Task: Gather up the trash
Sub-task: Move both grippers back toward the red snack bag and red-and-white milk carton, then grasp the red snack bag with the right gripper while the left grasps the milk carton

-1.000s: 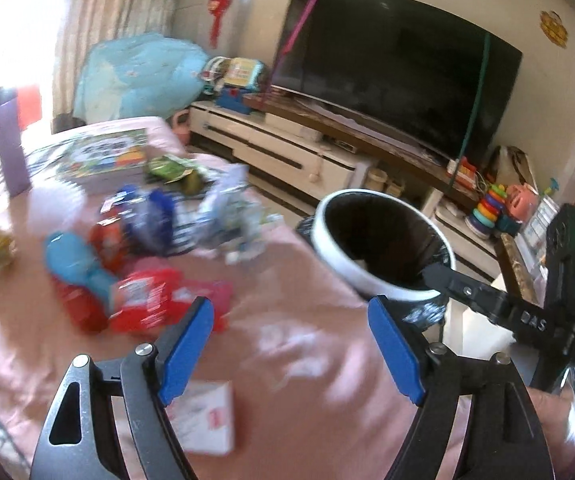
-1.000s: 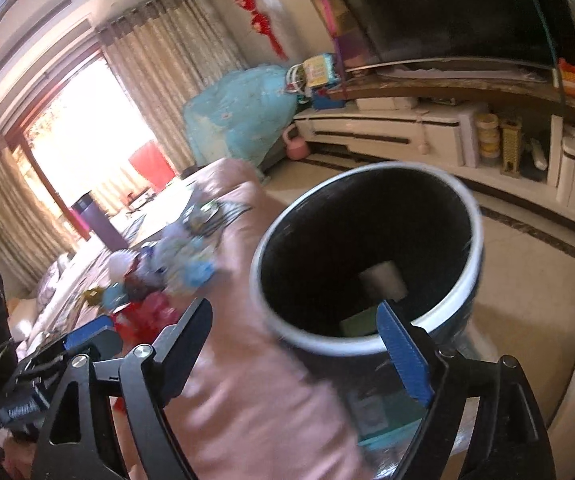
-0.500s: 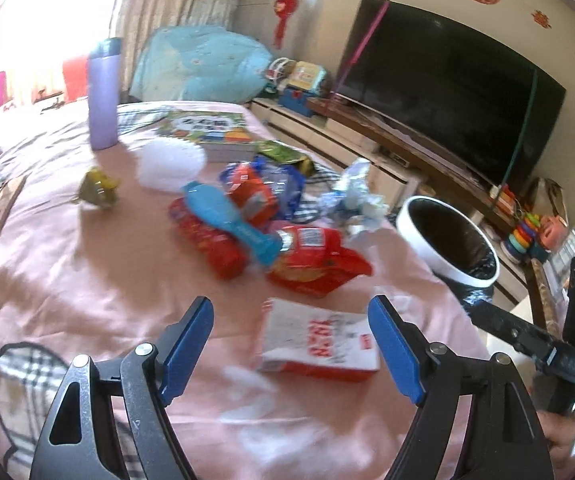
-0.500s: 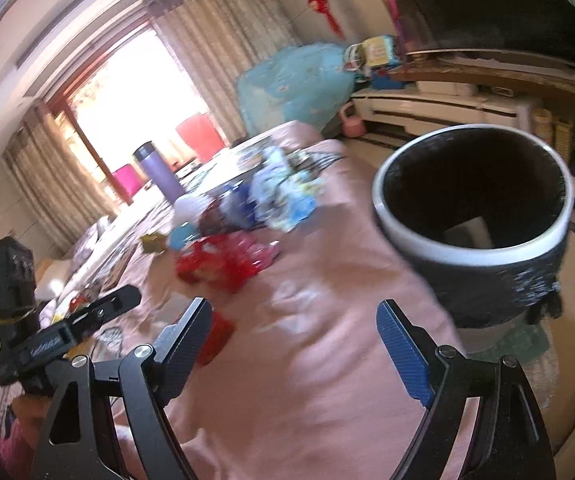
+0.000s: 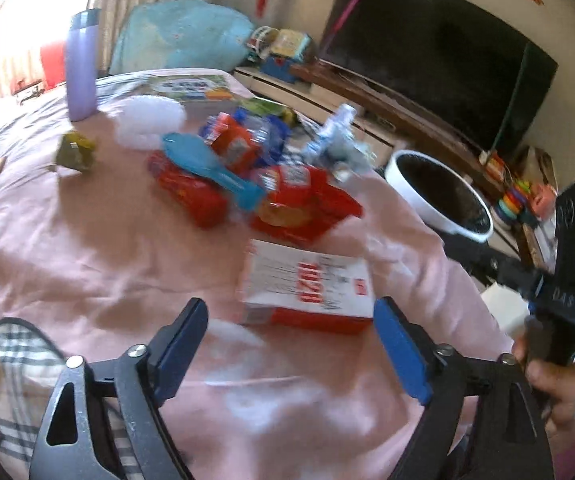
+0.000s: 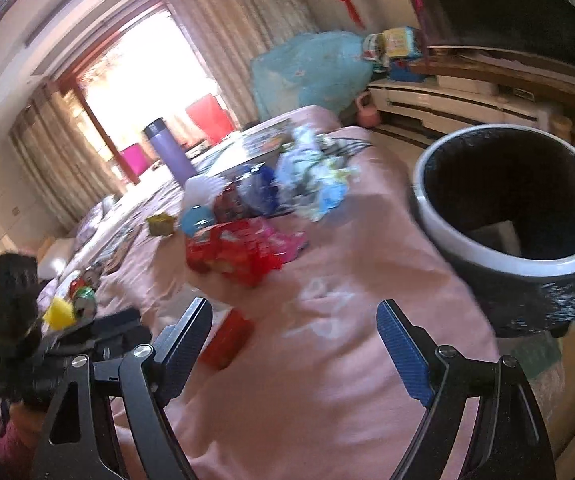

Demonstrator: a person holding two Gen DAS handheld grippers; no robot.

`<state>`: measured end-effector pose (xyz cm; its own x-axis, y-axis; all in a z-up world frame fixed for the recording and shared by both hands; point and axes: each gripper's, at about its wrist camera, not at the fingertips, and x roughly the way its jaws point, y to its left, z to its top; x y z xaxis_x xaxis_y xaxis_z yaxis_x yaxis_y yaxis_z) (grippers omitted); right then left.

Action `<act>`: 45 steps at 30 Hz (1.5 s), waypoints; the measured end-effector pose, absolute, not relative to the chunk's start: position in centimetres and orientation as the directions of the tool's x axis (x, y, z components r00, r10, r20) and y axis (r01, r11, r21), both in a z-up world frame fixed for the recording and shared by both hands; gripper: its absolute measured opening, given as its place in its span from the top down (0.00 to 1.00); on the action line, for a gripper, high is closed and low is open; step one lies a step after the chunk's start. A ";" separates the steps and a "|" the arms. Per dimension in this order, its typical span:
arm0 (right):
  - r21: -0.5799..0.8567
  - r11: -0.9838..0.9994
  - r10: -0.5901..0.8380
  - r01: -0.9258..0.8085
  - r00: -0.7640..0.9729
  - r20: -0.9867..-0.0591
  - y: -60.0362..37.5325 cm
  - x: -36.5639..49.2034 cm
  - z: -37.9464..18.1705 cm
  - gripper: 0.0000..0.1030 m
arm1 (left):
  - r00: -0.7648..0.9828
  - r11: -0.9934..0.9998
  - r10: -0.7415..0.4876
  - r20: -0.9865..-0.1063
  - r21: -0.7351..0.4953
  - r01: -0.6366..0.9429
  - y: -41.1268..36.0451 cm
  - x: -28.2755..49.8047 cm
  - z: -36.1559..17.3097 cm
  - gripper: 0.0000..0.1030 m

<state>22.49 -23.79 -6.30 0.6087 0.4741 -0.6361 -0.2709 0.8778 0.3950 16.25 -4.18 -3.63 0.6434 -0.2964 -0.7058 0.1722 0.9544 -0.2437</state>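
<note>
My left gripper [image 5: 291, 322] is released and holds nothing; its jaws have just been opening wider, and the box [image 5: 307, 286] lies on the cloth just ahead of them, nearer my right pad than my left. I judge the spread is to take the box across its width, since it is the nearest piece of trash and lies flat. My right gripper [image 6: 295, 324] is also released and empty, over bare pink cloth [image 6: 327, 360], with nothing between its jaws. I keep it on the side by the bin [image 6: 511, 216], which stands off the table's edge, its rim about level with the cloth, so trash has little way to go.

The rest of the trash sits in a heap [image 5: 255, 176] toward the middle of the table: red wrappers, a blue bottle, crumpled pale plastic. A purple flask [image 5: 83, 64] stands toward the far edge; I would not count it as trash.

Both views are smeared, so the box's print is unreadable. The heap's pieces overlap and I cannot count them. Something pale lies inside the bin, unclear. From the right view the box shows only a red end behind my finger.
</note>
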 end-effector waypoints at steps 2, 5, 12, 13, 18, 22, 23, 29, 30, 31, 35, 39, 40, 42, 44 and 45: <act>0.401 0.882 0.462 -0.246 0.618 -0.636 -24.6 22.6 -6.4 0.17 | 0.663 0.978 -0.207 -0.720 -0.146 0.146 -6.1 16.5 -4.0 0.11; 0.416 0.884 0.450 -0.212 0.626 -0.637 -25.7 22.7 -6.8 0.17 | 0.649 0.988 -0.153 -0.745 -0.093 0.127 -7.4 17.3 -4.7 0.09; 0.420 0.880 0.460 -0.221 0.617 -0.638 -25.5 23.2 -7.0 0.17 | 0.679 0.998 -0.061 -0.732 -0.045 0.042 -3.4 17.0 -4.1 0.09; 0.421 0.878 0.466 -0.228 0.611 -0.640 -25.2 23.4 -7.1 0.17 | 0.680 0.999 -0.040 -0.732 -0.034 0.022 -2.7 16.8 -4.2 0.10; 0.413 0.865 0.498 -0.285 0.588 -0.637 -23.3 24.4 -7.0 0.25 | 0.676 0.994 0.036 -0.736 -0.041 -0.097 2.8 17.0 -4.0 0.12; 0.389 0.849 0.529 -0.358 0.565 -0.634 -20.9 25.8 -6.4 0.35 | 0.678 0.985 -0.045 -0.733 -0.146 -0.092 3.8 16.6 -3.5 0.12; 0.386 0.844 0.535 -0.371 0.559 -0.634 -20.5 26.1 -6.4 0.35 | 0.679 0.985 -0.056 -0.732 -0.152 -0.083 3.6 16.6 -3.4 0.12; 0.331 0.817 0.554 -0.472 0.483 -0.678 -16.1 28.7 -7.3 0.59 | 0.659 0.983 -0.165 -0.734 -0.179 0.047 0.3 16.8 -4.0 0.11; 0.322 0.817 0.548 -0.479 0.471 -0.691 -15.8 29.0 -7.7 0.76 | 0.656 0.987 -0.154 -0.739 -0.152 0.060 -0.6 17.0 -4.2 0.11; 0.322 0.814 0.548 -0.483 0.457 -0.700 -15.7 29.2 -8.0 0.80 | 0.656 0.989 -0.143 -0.741 -0.135 0.063 -1.2 17.3 -4.5 0.11; 0.363 0.814 0.563 -0.454 0.462 -0.685 -17.0 29.0 -8.1 0.89 | 0.649 0.997 -0.071 -0.757 -0.076 0.021 -1.6 18.7 -5.4 0.10; 0.396 0.818 0.569 -0.417 0.489 -0.661 -19.4 27.6 -7.4 0.89 | 0.650 0.996 -0.023 -0.760 -0.070 -0.046 0.3 18.9 -5.4 0.11; 0.404 0.818 0.571 -0.409 0.494 -0.656 -19.9 27.3 -7.3 0.90 | 0.651 0.996 -0.008 -0.759 -0.062 -0.060 0.8 18.8 -5.4 0.11; 0.421 0.817 0.575 -0.393 0.501 -0.647 -20.7 26.7 -7.1 0.90 | 0.650 0.994 0.022 -0.760 -0.052 -0.095 2.3 18.2 -5.4 0.12; 0.440 0.815 0.579 -0.376 0.505 -0.641 -21.5 26.3 -7.2 0.90 | 0.647 0.991 0.013 -0.762 -0.076 -0.110 3.3 17.9 -5.5 0.12; 0.452 0.814 0.581 -0.364 0.507 -0.637 -22.0 26.0 -7.3 0.90 | 0.651 0.987 -0.010 -0.759 -0.111 -0.114 4.0 17.7 -5.3 0.12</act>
